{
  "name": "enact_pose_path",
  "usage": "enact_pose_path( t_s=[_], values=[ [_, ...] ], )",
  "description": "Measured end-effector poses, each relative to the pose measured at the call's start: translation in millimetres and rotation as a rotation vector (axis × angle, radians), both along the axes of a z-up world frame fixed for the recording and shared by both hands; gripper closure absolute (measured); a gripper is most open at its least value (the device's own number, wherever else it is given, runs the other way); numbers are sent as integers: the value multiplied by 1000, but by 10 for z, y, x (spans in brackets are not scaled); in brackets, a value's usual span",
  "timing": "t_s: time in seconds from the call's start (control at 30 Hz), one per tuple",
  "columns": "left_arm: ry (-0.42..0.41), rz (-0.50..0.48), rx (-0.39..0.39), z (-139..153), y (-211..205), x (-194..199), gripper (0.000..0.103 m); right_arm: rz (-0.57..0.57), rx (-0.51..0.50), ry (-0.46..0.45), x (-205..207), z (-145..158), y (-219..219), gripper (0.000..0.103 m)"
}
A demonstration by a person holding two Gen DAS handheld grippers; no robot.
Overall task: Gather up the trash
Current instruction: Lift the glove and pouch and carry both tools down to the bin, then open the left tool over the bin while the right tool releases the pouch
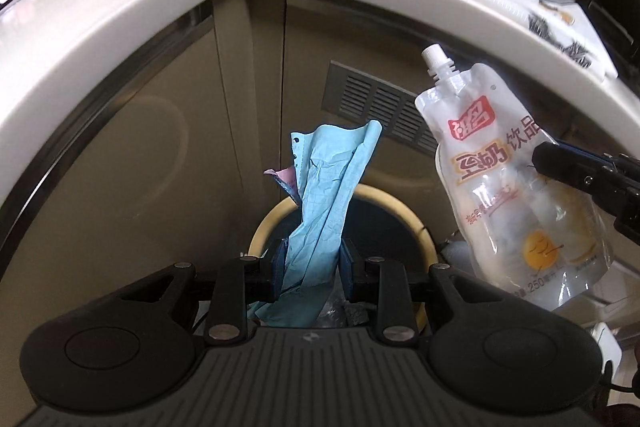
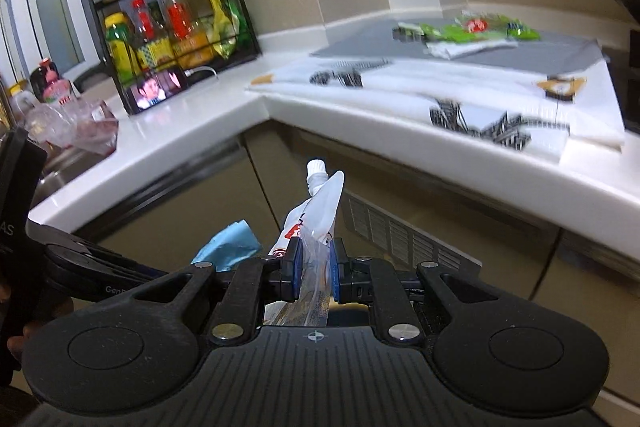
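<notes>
So the left tongs are clamped on a crumpled sheet of blue paper, which sticks up from between the pads with a bit of pink paper tucked against it. Right under that sits a round bin with a tan rim and a dark inside, down on the floor in front of the cabinet doors, so the paper hangs pretty much over its mouth. The right tongs are pinching a clear drink pouch with a white cap, spout pointing up; in the left view that pouch hangs just beside the bin's right edge. Further back, the white bench wraps around an L-shaped corner. Along its far right stretch there's a patterned cloth with green wrappers near the back edge. On the left stretch, a phone leans against a rack of bottles.
</notes>
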State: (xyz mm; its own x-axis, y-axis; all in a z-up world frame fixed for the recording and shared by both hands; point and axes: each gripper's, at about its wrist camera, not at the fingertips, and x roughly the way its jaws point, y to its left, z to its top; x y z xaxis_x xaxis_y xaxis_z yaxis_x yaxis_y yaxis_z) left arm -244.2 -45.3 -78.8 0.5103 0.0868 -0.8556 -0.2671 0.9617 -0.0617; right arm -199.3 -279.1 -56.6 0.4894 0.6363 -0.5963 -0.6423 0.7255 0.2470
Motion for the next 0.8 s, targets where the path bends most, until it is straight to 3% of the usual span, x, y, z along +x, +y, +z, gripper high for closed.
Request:
enact_pose_path(
  t_s=[0.6,0.8],
  values=[
    [110,-42,-58,-591,-56,339,72,4,-174,91,273,-731,303,87],
    [142,-55,-45,-736,-112,457,72,31,-227,114,362,-938,455,87]
  ],
)
